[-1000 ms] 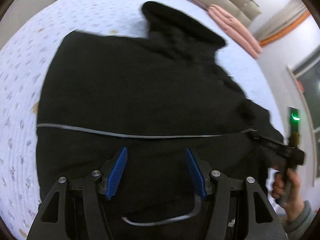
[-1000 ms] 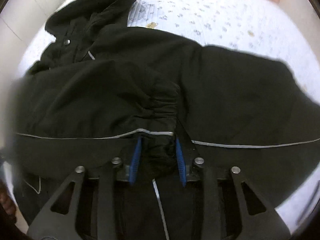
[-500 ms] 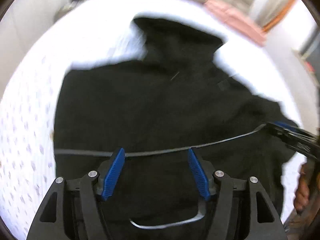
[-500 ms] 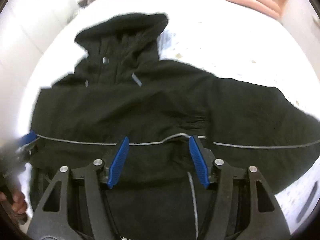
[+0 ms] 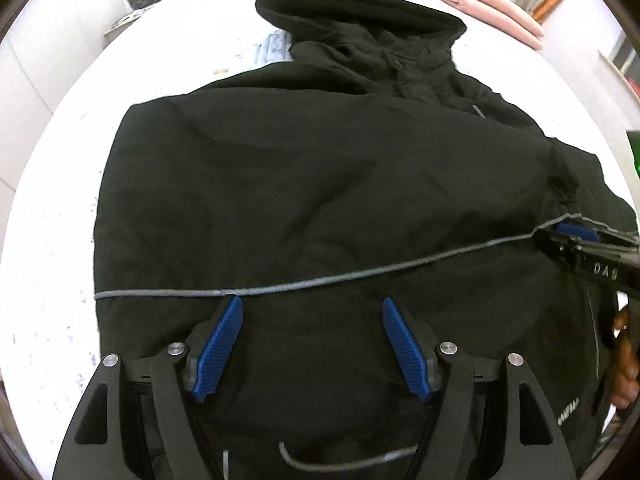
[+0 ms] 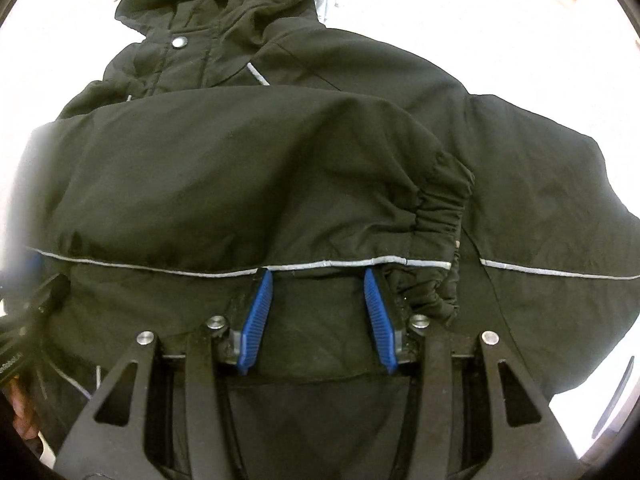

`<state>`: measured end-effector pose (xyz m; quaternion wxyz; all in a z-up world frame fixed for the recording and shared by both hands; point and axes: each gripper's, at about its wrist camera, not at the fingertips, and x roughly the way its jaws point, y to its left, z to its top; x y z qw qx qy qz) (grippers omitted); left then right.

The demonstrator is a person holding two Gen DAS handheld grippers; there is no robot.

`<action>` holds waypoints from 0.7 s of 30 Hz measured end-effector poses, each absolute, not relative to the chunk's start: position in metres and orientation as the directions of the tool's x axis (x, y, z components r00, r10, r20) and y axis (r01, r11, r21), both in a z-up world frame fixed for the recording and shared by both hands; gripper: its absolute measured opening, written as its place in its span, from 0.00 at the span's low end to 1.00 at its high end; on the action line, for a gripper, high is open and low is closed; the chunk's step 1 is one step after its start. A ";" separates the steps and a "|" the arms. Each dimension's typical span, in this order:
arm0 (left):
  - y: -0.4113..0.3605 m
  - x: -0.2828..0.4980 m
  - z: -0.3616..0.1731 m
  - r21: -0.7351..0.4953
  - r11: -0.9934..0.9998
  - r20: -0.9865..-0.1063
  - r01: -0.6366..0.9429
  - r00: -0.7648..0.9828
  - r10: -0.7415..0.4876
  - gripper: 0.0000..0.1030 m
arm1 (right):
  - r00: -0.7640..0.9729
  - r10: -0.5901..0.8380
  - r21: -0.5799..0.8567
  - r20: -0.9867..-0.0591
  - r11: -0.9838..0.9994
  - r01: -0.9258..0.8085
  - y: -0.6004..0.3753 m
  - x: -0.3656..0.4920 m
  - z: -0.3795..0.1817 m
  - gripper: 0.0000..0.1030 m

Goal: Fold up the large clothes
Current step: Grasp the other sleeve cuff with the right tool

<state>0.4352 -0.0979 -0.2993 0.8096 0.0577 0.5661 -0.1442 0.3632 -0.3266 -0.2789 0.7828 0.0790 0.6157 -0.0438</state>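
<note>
A black jacket (image 5: 320, 184) lies on the bed (image 5: 52, 208), one sleeve (image 6: 240, 176) folded across; left gripper (image 5: 312, 344) and right gripper (image 6: 318, 316) hover open, empty, seemingly ready for another fold.

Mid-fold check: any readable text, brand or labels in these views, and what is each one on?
"DAS": white letters on the right gripper body, in the left wrist view.
White print low on the black jacket: too blurred to read.
White lettering on the left gripper body at the right wrist view's edge: unreadable.

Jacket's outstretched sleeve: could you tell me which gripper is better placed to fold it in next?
Right, probably. The right gripper sits beside the folded cuff, with the outstretched sleeve just to its right; the left gripper is over the jacket's opposite side.
</note>
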 end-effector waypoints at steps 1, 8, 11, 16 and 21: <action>-0.100 0.430 -0.295 -0.062 0.950 -0.932 0.307 0.323 -0.165 0.72 | 0.249 0.051 0.096 -0.967 0.980 0.174 -0.330 0.362 -0.274 0.45; -0.131 0.408 -0.277 -0.014 0.941 -0.936 0.338 0.327 -0.132 0.72 | 0.337 0.158 0.281 -0.928 0.891 0.356 -0.409 0.288 -0.252 0.49; -0.163 0.400 -0.264 -0.026 0.937 -0.929 0.349 0.337 -0.151 0.72 | 0.333 0.145 0.295 -0.932 0.837 0.461 -0.463 0.250 -0.256 0.49; -0.240 0.380 -0.245 -0.049 0.919 -0.908 0.390 0.366 -0.204 0.72 | 0.313 0.048 0.238 -0.949 0.761 0.604 -0.582 0.196 -0.253 0.50; -0.331 0.356 -0.241 -0.084 0.889 -0.903 0.451 0.343 -0.259 0.72 | 0.313 -0.100 0.167 -0.944 0.673 0.720 -0.706 0.158 -0.239 0.68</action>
